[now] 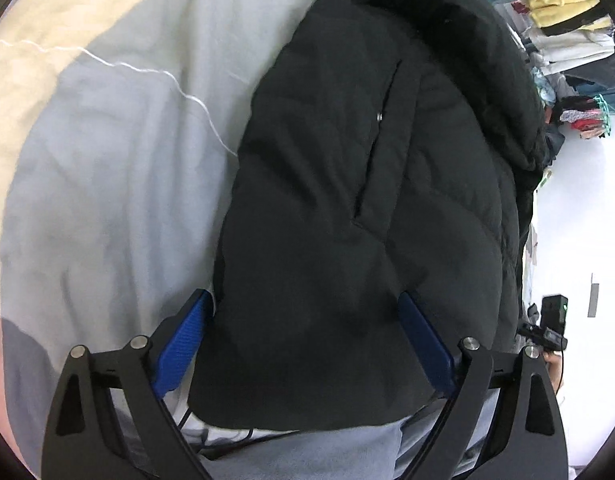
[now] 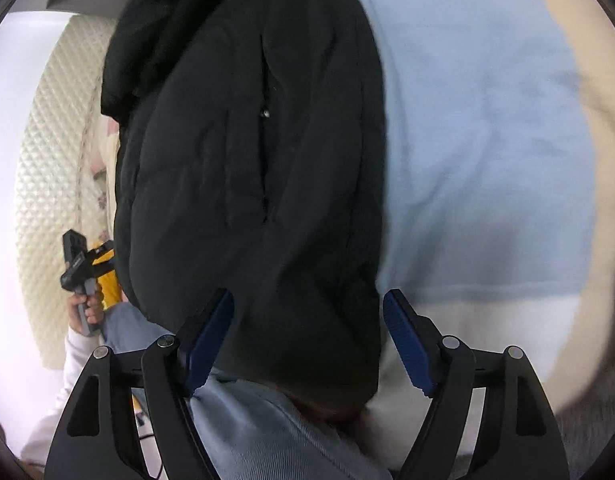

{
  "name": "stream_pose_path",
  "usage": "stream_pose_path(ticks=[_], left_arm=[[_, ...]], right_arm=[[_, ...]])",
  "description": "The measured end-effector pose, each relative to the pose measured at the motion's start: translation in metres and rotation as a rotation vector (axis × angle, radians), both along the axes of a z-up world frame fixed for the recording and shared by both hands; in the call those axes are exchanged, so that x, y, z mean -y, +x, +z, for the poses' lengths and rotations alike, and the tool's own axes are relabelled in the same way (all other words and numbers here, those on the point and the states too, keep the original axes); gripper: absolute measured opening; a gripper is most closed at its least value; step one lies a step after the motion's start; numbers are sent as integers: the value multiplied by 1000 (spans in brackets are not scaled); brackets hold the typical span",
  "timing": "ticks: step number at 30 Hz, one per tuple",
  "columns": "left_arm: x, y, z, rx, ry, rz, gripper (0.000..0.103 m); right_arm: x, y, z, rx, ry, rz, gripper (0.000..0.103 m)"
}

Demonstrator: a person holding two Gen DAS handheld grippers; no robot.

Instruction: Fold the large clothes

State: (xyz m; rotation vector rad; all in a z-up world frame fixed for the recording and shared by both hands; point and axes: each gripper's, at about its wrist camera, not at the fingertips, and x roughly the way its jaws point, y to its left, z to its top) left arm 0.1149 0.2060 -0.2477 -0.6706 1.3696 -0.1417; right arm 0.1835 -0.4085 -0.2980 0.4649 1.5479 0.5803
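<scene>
Below me, the pale blue bedspread (image 1: 107, 184) ran under everything, and I took the black padded coat (image 1: 367, 208) as my mark for the rest. It lay on that spread as a long, bulky heap, with its near hem hanging toward my legs in light blue jeans (image 2: 259, 432). Beyond the coat's far side in my left view, a rack of hanging clothes (image 1: 563, 20) showed yellow, white and dark pieces. A thin white cord (image 1: 179, 88) crossed the spread and ran up to the coat's edge. My left claw (image 1: 307, 344) stood wide apart, one blue pad (image 1: 183, 344) just off the coat's edge over the spread and the other over the coat's lower part, neither pressing it. My right claw (image 2: 307, 344) was apart too, the coat's lower corner lying loose between its blue pads (image 2: 407, 344). Beside the coat in my right view, my left hand (image 2: 87, 308) gripped its handle.
</scene>
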Motion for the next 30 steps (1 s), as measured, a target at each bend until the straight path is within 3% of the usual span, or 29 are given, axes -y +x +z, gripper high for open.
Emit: stream_pose_path(ticks=[6,12,15,17,19,21,24,26,28,30], left_arm=[[11,8,-10,-36,44,-32,91],[17,7,-13,-37,60,-35,91],[16,5,-10,-17,35,-34,82],[16,1,-6,4,15,-41,75],[18,-4,0,44,-21,-45,58],[25,-6,7,90,-71,-64,54],[35,-12,17,153,-112,-94,54],[39,-12,19,176,-104,-84,49],[37,-13,21,194,-120,-56,39],[35,-12,24,197,-127,-26,24]], right_arm=[[-4,10,-15,-38,-1,20,81],[-17,5,15,47,111,92,81],[-30,2,26,96,194,184,81],[-30,3,19,69,177,192,81],[-29,7,3,5,140,191,81],[-28,11,-6,-28,130,204,81],[-50,9,6,35,94,308,80],[-77,2,20,100,51,410,76],[-87,-3,33,149,13,441,61],[-89,1,46,173,25,378,23]])
